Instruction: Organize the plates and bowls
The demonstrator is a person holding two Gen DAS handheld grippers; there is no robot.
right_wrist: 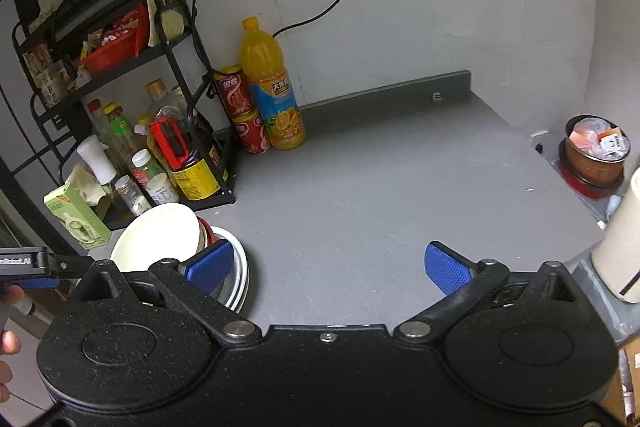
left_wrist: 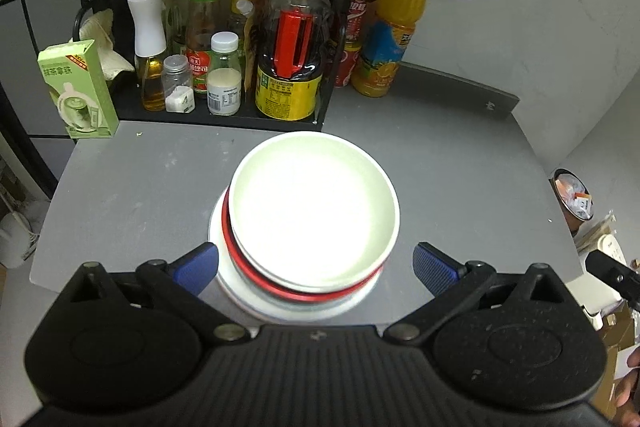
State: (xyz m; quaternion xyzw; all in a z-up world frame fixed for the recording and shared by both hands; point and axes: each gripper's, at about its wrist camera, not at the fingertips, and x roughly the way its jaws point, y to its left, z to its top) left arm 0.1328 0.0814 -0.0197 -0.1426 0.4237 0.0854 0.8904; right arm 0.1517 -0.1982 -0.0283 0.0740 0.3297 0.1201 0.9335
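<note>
Blue ribbed fingers (left_wrist: 196, 267) on the left gripper (left_wrist: 316, 265) are spread wide, holding nothing, and the near edge of the dish stack sits between them. That stack: a flat white plate (left_wrist: 244, 301) on the grey tabletop (left_wrist: 132, 195), a red-rimmed dish (left_wrist: 248, 273) on it, and a pale cream round bowl (left_wrist: 316, 207) on top, upright and shifted a little toward the right. Over on the right gripper (right_wrist: 330, 267), the blue pads (right_wrist: 446, 269) are just as wide apart and empty, hovering over bare grey surface, with the stack down at its left finger. Further back, a green carton (left_wrist: 78, 91) stands at the table's left edge. Behind that, a black wire rack (left_wrist: 224, 117) holds a big dark soy sauce bottle with a yellow label (left_wrist: 290, 67) among smaller jars. Beside the rack, an orange juice bottle (left_wrist: 390, 31) stands against the white wall with red cans (right_wrist: 244, 111) next to it.
</note>
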